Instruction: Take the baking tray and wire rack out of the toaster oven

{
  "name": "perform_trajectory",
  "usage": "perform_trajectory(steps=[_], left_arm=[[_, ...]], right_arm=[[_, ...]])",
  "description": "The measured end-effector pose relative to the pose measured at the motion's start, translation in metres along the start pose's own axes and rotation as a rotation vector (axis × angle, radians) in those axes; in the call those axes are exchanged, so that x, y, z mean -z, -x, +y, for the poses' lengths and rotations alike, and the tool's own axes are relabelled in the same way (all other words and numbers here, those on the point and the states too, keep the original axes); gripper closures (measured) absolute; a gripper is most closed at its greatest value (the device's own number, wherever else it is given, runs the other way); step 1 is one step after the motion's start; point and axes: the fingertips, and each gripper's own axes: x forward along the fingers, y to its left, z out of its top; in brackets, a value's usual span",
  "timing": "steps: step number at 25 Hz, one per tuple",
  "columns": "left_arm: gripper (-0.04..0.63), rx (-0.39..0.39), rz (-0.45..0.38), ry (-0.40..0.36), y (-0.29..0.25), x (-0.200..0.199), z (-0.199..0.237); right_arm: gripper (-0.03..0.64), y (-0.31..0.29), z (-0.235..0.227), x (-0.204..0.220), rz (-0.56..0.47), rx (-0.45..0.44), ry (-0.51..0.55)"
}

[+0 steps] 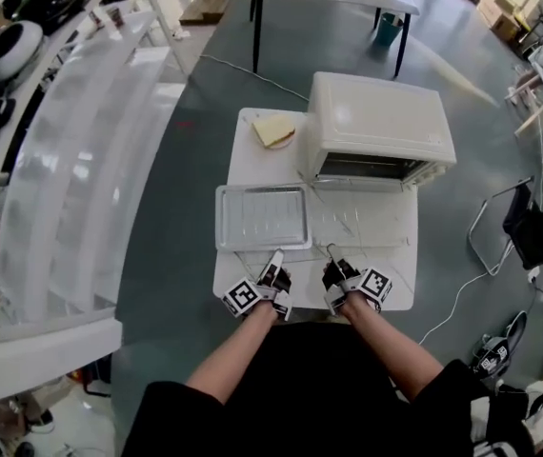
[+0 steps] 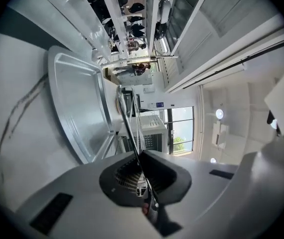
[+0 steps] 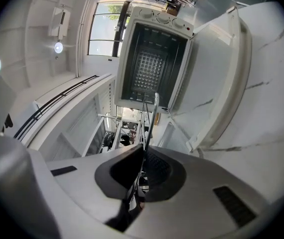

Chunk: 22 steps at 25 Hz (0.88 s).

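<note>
Left gripper and right gripper each have their jaws shut on a thin edge wire of the rack. The rack is out of the oven, over the table just right of the tray. So slim a wire could twist or slip if one hand leads, or the rack could knock the tray. I can't tell whether its far edge rests on the door, and the wires barely show in the head view
</note>
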Motion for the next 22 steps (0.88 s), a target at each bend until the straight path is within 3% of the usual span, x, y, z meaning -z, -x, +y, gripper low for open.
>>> perform_trajectory(steps=[5, 6, 9, 10, 13, 16, 19, 22], left_arm=[[0.575, 0.032, -0.016, 0.017, 0.023, -0.041, 0.001], [0.575, 0.014, -0.017, -0.004, 0.029, -0.048, 0.005], [0.575, -0.136, -0.005, -0.095, 0.052, -0.069, 0.032], [0.575, -0.142, -0.006, -0.092, 0.054, -0.075, 0.035], [0.575, -0.084, -0.013, -0.062, 0.052, -0.094, 0.033], [0.575, -0.095, -0.004, -0.068, 0.053, -0.104, 0.042], [0.575, -0.149, 0.018, -0.126, 0.056, -0.111, 0.055], [0.575, -0.102, 0.016, -0.055, 0.049, -0.102, 0.055]], right_arm=[[0.595, -0.03, 0.004, 0.04, 0.028, 0.017, -0.007], [0.595, -0.035, 0.006, 0.046, 0.031, 0.017, -0.008], [0.595, -0.048, 0.009, 0.061, 0.039, 0.018, -0.002], [0.595, -0.053, 0.01, 0.065, 0.043, 0.022, 0.003], [0.595, -0.072, 0.014, 0.076, 0.057, 0.026, 0.018], [0.595, -0.081, 0.009, 0.081, 0.057, 0.046, 0.027], [0.594, -0.088, 0.004, 0.085, 0.07, 0.039, 0.003], [0.594, -0.086, -0.007, 0.085, 0.09, 0.073, -0.003]])
